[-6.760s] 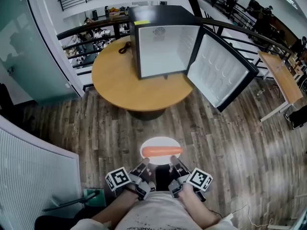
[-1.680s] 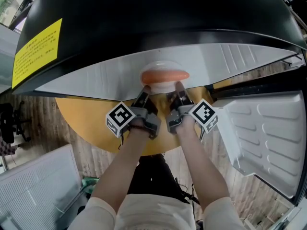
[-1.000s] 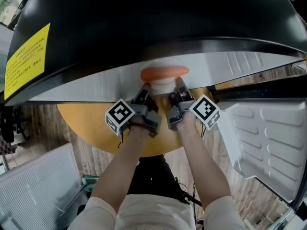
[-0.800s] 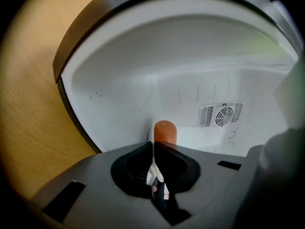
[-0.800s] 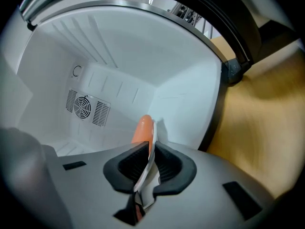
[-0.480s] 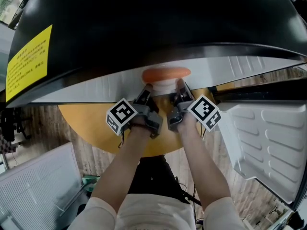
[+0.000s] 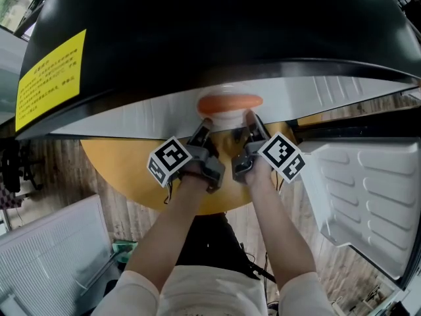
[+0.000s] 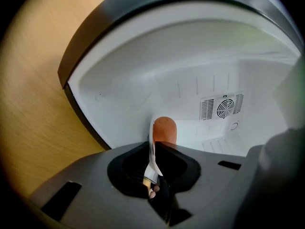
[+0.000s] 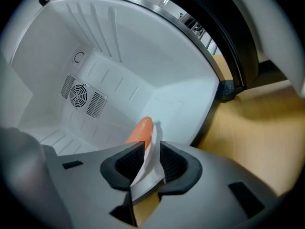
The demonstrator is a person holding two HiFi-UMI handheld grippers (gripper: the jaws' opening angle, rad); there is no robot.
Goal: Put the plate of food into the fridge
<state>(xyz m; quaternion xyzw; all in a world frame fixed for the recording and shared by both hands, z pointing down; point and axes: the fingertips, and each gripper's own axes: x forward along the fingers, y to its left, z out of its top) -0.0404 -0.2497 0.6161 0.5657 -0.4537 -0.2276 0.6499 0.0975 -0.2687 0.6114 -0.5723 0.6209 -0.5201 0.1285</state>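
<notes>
The person leans over a black mini fridge (image 7: pixel 197 31) that stands on a round wooden bench (image 7: pixel 125 170), both arms stretched toward its open front. The left gripper (image 7: pixel 205 125) and the right gripper (image 7: pixel 252 120) sit side by side. Each has its fingers clenched on the near rim of a white round plate (image 7: pixel 227 117), the left one on the left part and the right one on the right. The plate carries an orange sausage-shaped piece of food (image 7: pixel 230 103) lying crosswise. It sits at the mouth of the fridge, its far part already within the white interior, a round fan grille (image 8: pixel 224 106) on the back wall beyond it. Whether it rests on the fridge floor I cannot tell. The white-lined fridge door (image 7: pixel 362 189) hangs open to the right, and a yellow printed label (image 7: pixel 51 78) is stuck on the fridge top.
</notes>
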